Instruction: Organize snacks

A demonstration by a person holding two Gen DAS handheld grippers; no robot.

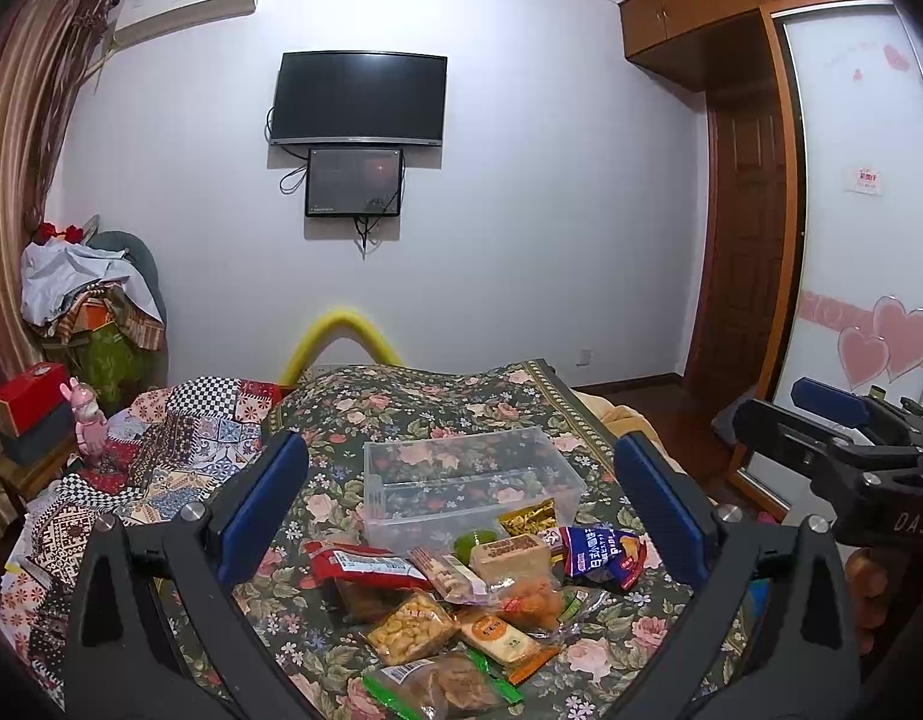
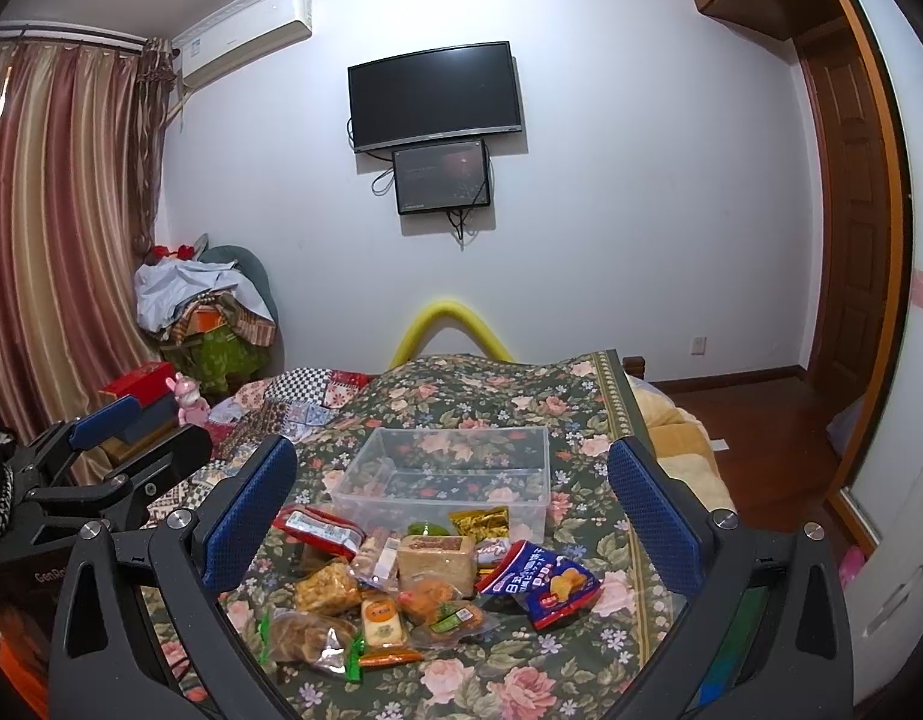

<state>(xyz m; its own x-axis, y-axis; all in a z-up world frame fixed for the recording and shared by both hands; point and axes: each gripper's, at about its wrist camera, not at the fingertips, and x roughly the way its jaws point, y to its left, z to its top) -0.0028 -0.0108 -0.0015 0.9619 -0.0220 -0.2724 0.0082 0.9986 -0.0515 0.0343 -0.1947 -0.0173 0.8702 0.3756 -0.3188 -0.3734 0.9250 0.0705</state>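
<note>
A pile of several snack packets (image 1: 461, 600) (image 2: 413, 594) lies on a floral bedspread, among them a red packet (image 1: 365, 564), a blue chip bag (image 2: 542, 579) and a tan block (image 2: 434, 558). Behind the pile stands an empty clear plastic bin (image 1: 470, 480) (image 2: 449, 480). My left gripper (image 1: 461, 492) is open and empty, held above the pile. My right gripper (image 2: 452, 492) is open and empty too, above the pile. Each gripper shows at the edge of the other's view: the right one (image 1: 839, 420) and the left one (image 2: 119, 432).
The floral bedspread (image 1: 353, 408) covers the bed; a patchwork quilt (image 1: 179, 444) lies at its left. A pink toy figure (image 1: 89, 426) and boxes sit left of the bed. A yellow foam arch (image 2: 449, 324) is at the bed's far end. Wardrobe doors stand at right.
</note>
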